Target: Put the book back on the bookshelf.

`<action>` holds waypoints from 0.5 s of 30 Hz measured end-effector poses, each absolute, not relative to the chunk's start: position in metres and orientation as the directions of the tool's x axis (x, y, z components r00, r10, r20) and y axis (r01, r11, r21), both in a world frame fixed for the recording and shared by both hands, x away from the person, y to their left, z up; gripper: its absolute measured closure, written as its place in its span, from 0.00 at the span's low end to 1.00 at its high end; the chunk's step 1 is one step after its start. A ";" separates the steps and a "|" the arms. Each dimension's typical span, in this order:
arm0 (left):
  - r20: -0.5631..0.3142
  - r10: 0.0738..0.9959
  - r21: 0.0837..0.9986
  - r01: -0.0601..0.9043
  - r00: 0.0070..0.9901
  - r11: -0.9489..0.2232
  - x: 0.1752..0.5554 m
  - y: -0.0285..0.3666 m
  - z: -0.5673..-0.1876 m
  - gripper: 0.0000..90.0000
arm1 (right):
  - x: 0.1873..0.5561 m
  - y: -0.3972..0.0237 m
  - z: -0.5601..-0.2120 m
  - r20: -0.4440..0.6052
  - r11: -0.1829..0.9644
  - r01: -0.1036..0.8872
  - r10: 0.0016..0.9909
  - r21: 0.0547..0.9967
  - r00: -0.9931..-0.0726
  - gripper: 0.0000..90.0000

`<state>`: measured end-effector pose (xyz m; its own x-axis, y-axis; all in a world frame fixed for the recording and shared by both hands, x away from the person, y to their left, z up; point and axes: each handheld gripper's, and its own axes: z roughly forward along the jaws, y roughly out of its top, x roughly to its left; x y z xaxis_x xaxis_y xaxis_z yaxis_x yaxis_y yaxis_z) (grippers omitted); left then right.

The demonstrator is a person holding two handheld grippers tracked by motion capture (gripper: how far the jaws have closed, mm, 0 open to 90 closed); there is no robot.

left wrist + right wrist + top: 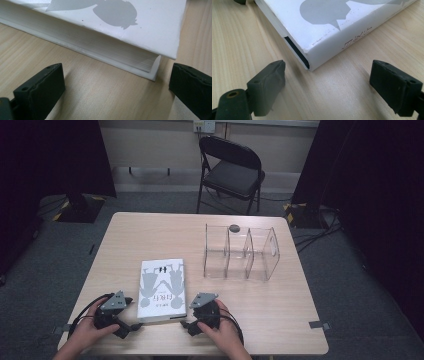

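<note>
A white book (pixel 161 289) with grey figures on its cover lies flat near the table's front edge. My left gripper (pixel 131 301) rests on the table at the book's left near corner, jaws open. In the left gripper view the book's page edge and corner (pixel 140 62) lie just ahead of the open left gripper (pixel 117 82), with bare table between the jaws. My right gripper (pixel 192 304) sits at the book's right near corner, jaws open. In the right gripper view the spine corner (pixel 317 55) stands a little ahead of the open right gripper (pixel 327 80), not touched.
A clear plastic rack (pixel 240 252) with several upright dividers stands at the back right of the wooden table (pixel 260 305). A small dark round thing (pixel 234 227) lies behind it. A black folding chair (pixel 231 170) stands beyond the table. Cables trail on the floor.
</note>
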<state>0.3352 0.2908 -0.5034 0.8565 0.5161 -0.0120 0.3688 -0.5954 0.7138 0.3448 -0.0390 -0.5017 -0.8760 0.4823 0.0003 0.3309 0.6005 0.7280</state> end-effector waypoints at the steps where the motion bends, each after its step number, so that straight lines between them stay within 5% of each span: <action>1: -0.012 0.516 0.714 0.369 0.856 -0.595 0.335 0.291 -0.503 0.00 | 0.345 -0.039 -0.502 0.000 0.600 0.331 0.482 0.728 -0.876 0.14; 15: -0.008 0.546 0.700 0.395 0.837 -0.595 0.335 0.283 -0.502 0.00 | 0.343 -0.038 -0.502 -0.001 0.592 0.347 0.507 0.728 -0.862 0.13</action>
<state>0.3353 0.2832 -0.5015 0.8374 0.5465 -0.0083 0.3952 -0.5950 0.6998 0.3427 -0.0375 -0.5017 -0.8622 0.5066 -0.0013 0.3466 0.5919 0.7276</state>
